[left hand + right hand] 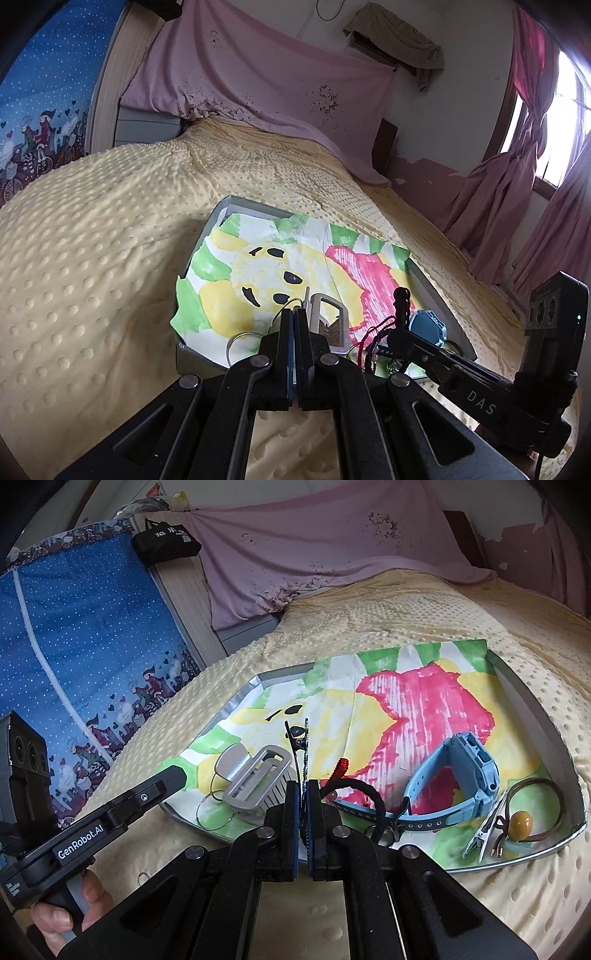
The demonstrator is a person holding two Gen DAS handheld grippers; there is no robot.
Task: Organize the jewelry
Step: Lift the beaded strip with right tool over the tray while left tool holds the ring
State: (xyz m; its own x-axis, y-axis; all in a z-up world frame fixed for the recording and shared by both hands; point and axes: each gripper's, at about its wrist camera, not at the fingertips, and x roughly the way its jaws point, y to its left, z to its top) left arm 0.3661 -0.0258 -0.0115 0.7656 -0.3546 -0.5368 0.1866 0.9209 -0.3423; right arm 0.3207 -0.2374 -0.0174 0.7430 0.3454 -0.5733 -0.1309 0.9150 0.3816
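Both grippers have their jaws pressed nearly together. The right gripper (303, 794) pinches a thin black hair clip (300, 738), which stands upright from between its pads and points toward 12 o'clock in the right wrist view. The left gripper (294, 317) has its pads closed to a very thin gap; a thin wire ring (240, 345) lies just at its 7 o'clock side, but I cannot tell if the pads hold anything.

All jewelry is in a shallow grey tray (532, 698) that lies on a pale yellow dotted blanket (388, 605). A painted paper (417, 701) with green, yellow and pink patches lines the tray. On this paper, in the right wrist view, a silver claw clip (255, 779) lies at 10 o'clock from the right gripper, with wire hoops (212, 808) just beside it. A light blue watch (461, 775) stands on its strap at 3 o'clock. Farther at 3 o'clock, near the tray corner, are a metal clip (484, 830) and a brown hair tie with an amber bead (521, 821), touching each other. A black braided cord (365, 794) and a red bead string (341, 768) are near the right gripper at 1 o'clock.

A hand (70, 915) holds the handle of the left gripper.
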